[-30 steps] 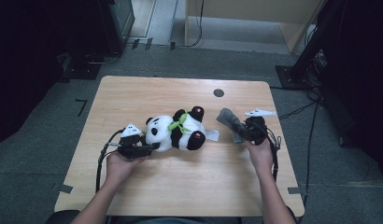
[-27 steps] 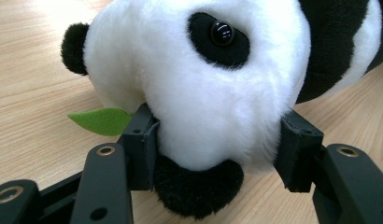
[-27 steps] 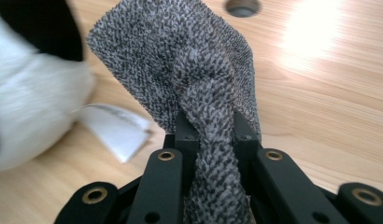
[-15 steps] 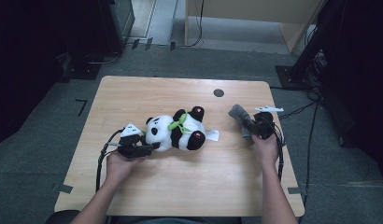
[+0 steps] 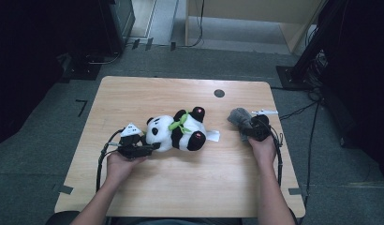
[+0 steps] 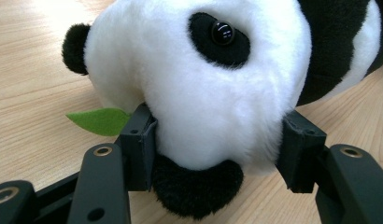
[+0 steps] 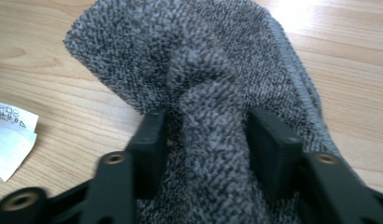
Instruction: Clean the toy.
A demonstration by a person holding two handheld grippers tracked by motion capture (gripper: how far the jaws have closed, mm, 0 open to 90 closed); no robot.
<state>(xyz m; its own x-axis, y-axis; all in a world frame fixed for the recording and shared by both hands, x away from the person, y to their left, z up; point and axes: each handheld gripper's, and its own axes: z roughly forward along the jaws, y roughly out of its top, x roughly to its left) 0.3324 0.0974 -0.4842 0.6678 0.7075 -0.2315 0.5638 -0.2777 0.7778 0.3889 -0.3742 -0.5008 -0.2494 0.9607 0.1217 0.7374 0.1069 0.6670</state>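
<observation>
Left gripper [image 5: 150,147] clamped on plush panda [image 5: 178,131] at the head, pads [image 6: 142,140] sunk into white fur on both sides of the muzzle, green felt leaf [image 6: 98,120] poking out beside one jaw. Probably pinning the toy steady on its side, mid-table, feet toward the right gripper.

Right gripper [image 5: 244,126] at the right side of the table over a grey terry cloth [image 7: 203,70]. Jaws just been opening, now spread, a raised fold of cloth standing between them, pads looking slack on it rather than squeezing. Looks like a let-go: cloth resting bunched on the wood, near the panda but apart from it. White sewn-in tag [image 5: 212,136] lying at the panda's foot, printed side up in the right gripper view.

Light wooden table [image 5: 134,93], rounded corners, dark round grommet hole [image 5: 219,93] near far edge. Cables trailing from both grippers. Grey carpet floor [image 5: 49,131] around, dark equipment stands at left and right, pale wood cabinet [image 5: 255,18] beyond the table.
</observation>
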